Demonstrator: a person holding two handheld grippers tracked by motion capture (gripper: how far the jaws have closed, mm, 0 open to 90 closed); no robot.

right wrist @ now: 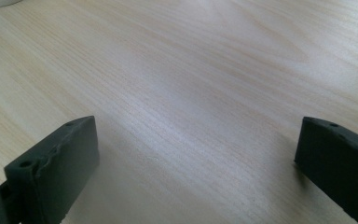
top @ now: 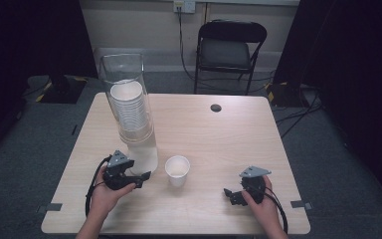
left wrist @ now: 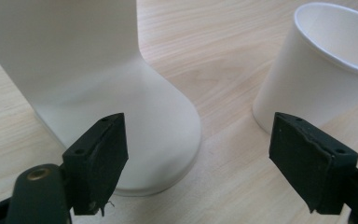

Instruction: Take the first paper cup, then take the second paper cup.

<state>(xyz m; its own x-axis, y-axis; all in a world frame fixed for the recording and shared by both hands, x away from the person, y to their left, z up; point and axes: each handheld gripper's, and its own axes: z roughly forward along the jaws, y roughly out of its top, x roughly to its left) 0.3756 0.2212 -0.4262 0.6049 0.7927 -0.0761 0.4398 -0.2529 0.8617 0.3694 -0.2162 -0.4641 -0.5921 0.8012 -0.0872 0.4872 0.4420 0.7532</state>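
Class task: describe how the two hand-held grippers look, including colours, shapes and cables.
Each hand-held gripper, left and right, is black with a grey three-cornered plate on top and a black cable trailing back. The jaws are blocky black pads with small holes. Forearms are bare; no sleeves show.

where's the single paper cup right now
In the high view the paper cup stands upright near the middle of the table, just right of the cup dispenser base, with the open left gripper beside it.

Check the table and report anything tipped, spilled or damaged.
Nothing stands out. The cup dispenser stands upright, the single paper cup sits upright beside its base, and the table shows no spill.
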